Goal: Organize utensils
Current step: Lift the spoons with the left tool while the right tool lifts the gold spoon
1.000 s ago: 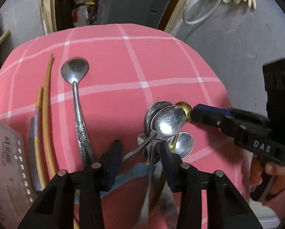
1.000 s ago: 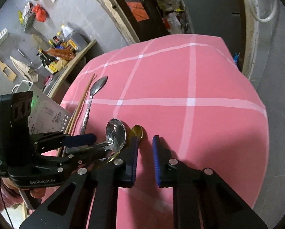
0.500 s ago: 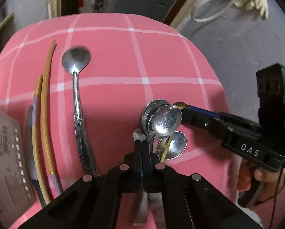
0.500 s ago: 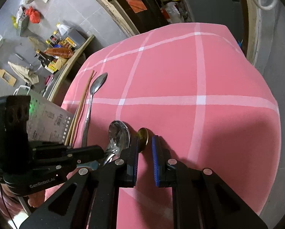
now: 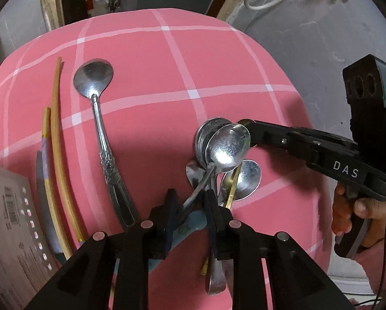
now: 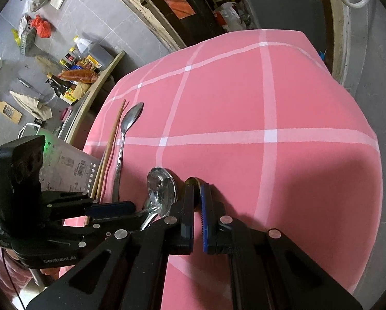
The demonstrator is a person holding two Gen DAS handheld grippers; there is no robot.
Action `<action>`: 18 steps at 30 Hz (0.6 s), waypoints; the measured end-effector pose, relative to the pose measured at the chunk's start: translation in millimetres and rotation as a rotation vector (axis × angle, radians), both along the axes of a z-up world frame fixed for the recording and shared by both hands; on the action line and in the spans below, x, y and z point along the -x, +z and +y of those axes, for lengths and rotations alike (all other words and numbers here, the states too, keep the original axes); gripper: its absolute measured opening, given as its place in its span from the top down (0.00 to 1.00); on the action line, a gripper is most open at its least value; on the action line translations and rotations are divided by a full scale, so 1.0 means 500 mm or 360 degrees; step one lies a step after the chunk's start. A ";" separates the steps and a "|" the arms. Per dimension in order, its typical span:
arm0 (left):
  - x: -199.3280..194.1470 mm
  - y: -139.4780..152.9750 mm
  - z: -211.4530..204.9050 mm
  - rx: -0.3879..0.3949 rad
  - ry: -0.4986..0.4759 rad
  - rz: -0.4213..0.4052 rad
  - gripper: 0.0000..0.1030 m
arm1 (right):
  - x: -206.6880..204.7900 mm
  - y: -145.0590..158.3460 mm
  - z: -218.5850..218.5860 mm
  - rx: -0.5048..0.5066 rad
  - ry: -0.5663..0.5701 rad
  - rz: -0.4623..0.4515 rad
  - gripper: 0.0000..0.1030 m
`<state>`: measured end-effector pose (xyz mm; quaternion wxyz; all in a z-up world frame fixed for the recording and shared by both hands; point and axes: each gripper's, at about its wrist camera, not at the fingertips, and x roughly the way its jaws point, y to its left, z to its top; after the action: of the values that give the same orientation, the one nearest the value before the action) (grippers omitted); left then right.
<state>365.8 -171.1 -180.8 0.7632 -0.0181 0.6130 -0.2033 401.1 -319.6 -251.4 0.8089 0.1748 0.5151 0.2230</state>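
Your left gripper [image 5: 189, 201] stands narrowly parted over the handles of the spoon pile [image 5: 225, 152] on the pink checked tablecloth [image 5: 146, 59], its fingers flanking a steel handle; whether they pinch it, you cannot tell. Your right gripper [image 6: 197, 193] is nearly closed on the gold spoon [image 6: 192, 180] at the pile's right edge (only the bowl's rim shows between the pads). Left of the pile lies a lone patterned spoon [image 5: 100, 118], then the chopsticks [image 5: 56, 139], then the white basket [image 5: 7, 232] at the cloth's edge.
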 end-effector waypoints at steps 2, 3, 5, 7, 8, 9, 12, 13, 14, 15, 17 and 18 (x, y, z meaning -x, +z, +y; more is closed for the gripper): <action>-0.014 -0.001 -0.021 -0.0061 -0.0066 0.0002 0.82 | -0.001 0.001 0.001 0.0005 0.0006 -0.0002 0.95; -0.014 0.000 -0.031 -0.0076 -0.0092 0.0006 0.82 | -0.001 0.000 0.001 0.0007 0.0012 -0.0002 0.95; -0.024 0.000 -0.044 -0.0084 -0.0142 0.0046 0.83 | -0.004 -0.001 0.002 0.0004 0.0030 0.0004 0.95; -0.038 -0.003 -0.050 -0.0036 -0.0137 0.0130 0.85 | -0.008 -0.003 0.000 -0.0015 0.0059 0.0023 0.95; -0.045 -0.006 -0.050 -0.0013 -0.0135 0.0158 0.86 | -0.011 -0.004 -0.002 -0.0027 0.0068 0.0034 0.95; -0.047 -0.008 -0.053 0.0011 -0.0128 0.0179 0.89 | -0.011 -0.006 -0.003 -0.0034 0.0072 0.0040 0.96; -0.053 -0.013 -0.040 0.0049 -0.0057 0.0235 0.92 | -0.009 -0.005 -0.006 -0.0068 0.0069 0.0051 0.96; -0.054 -0.014 -0.035 0.0076 -0.0018 0.0272 0.92 | -0.006 -0.002 -0.007 -0.0071 0.0063 0.0044 0.97; -0.051 -0.013 -0.031 0.0091 0.0024 0.0271 0.93 | -0.002 0.001 -0.007 -0.0072 0.0061 0.0033 0.97; -0.048 -0.010 -0.027 0.0099 0.0058 0.0250 0.93 | 0.005 0.007 -0.008 -0.0069 0.0057 0.0019 0.97; -0.034 -0.005 -0.014 0.0145 0.0141 0.0204 0.93 | 0.013 0.013 -0.012 -0.0076 0.0044 0.0007 0.97; -0.029 -0.004 -0.008 0.0169 0.0178 0.0195 0.93 | 0.017 0.018 -0.015 -0.0075 0.0034 -0.0002 0.97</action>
<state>380.2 -175.3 -182.8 0.7325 -0.1052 0.6449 -0.1910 392.4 -326.9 -242.6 0.8024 0.1881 0.5112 0.2438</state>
